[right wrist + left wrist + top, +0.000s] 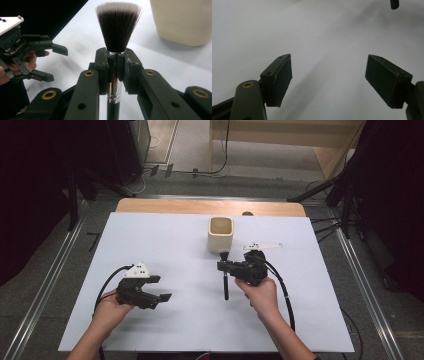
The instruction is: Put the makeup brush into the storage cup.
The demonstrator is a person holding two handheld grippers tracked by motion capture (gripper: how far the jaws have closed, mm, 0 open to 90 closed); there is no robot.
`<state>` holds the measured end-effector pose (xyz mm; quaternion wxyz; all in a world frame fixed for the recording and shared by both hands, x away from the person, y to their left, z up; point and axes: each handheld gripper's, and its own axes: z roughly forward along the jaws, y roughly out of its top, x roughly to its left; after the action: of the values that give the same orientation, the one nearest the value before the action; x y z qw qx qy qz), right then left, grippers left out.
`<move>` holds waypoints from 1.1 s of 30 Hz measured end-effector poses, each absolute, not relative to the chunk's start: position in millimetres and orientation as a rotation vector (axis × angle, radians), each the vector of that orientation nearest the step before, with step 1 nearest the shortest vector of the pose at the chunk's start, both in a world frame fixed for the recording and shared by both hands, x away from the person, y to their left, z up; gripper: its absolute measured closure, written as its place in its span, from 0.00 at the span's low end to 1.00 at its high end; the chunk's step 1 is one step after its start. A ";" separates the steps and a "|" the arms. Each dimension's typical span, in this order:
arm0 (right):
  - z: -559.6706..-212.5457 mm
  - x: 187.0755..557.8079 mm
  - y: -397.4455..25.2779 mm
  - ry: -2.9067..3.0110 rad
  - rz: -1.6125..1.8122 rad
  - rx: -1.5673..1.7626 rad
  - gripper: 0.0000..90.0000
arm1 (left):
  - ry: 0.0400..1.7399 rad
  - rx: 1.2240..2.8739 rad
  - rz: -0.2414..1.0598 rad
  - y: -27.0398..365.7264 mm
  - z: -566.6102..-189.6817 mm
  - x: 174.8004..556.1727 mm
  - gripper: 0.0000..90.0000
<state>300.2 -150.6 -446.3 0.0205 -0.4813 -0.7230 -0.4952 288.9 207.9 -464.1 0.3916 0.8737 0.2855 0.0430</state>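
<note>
Makeup brush (117,32) sits clamped at its silver ferrule in my right claw (114,62), bristles up toward the cream cup (221,233), handle trailing back over the white counter (180,245). My left claw (157,288) hovers wide, holding nothing, well apart to the left. Farther off, just beyond the bristles, stands the cup.

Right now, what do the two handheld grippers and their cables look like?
Both are black linkage frames with brass-coloured pivot rivets. The left gripper has flat rectangular black pads and a white three-cornered top plate. The right gripper carries a similar white plate. A black cable trails from each.
</note>
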 end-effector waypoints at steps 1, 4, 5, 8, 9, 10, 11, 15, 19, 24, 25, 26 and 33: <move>-446.0 300.3 -150.6 -2.243 -1.535 -1.495 0.87 | 0.726 2.217 0.107 208.0 -464.1 289.0 0.25; -443.8 301.1 -150.4 -2.251 -1.535 -1.493 0.87 | 0.716 2.217 0.108 207.6 -463.9 288.6 0.25; -443.5 301.5 -150.3 -2.254 -1.537 -1.492 0.87 | 0.711 2.216 0.105 207.5 -463.8 288.6 0.25; -443.0 302.3 -149.9 -2.255 -1.538 -1.491 0.87 | 0.696 2.215 0.126 207.4 -464.2 288.0 0.25; -442.8 303.9 -149.4 -2.250 -1.535 -1.488 0.87 | 0.690 2.216 0.127 208.1 -464.2 288.0 0.25; -442.8 303.9 -149.4 -2.250 -1.535 -1.488 0.87 | 0.690 2.216 0.127 208.1 -464.2 288.0 0.25; -442.3 304.6 -149.1 -2.252 -1.534 -1.490 0.87 | 0.692 2.210 0.128 208.3 -464.2 288.2 0.25; -438.7 307.1 -150.3 -2.261 -1.541 -1.494 0.87 | 0.687 2.184 0.124 209.0 -464.9 287.9 0.25; -434.9 308.5 -151.5 -2.257 -1.555 -1.495 0.87 | 0.672 2.175 0.124 208.7 -464.6 287.7 0.25; -431.9 310.8 -151.1 -2.273 -1.553 -1.493 0.87 | 0.672 2.173 0.130 209.0 -464.1 287.3 0.25; -431.3 311.5 -151.2 -2.275 -1.549 -1.496 0.87 | 0.672 2.171 0.131 209.0 -464.0 287.2 0.25; -429.8 312.8 -151.3 -2.272 -1.550 -1.501 0.87 | 0.671 2.168 0.127 209.0 -463.9 287.1 0.25; -420.0 317.2 -151.7 -2.295 -1.562 -1.494 0.87 | 0.666 2.174 0.127 208.9 -464.2 287.0 0.25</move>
<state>317.2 -151.7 -420.0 -0.0057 -0.4738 -0.7280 -0.4954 287.0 208.9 -464.2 0.4187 0.8669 0.2655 0.0506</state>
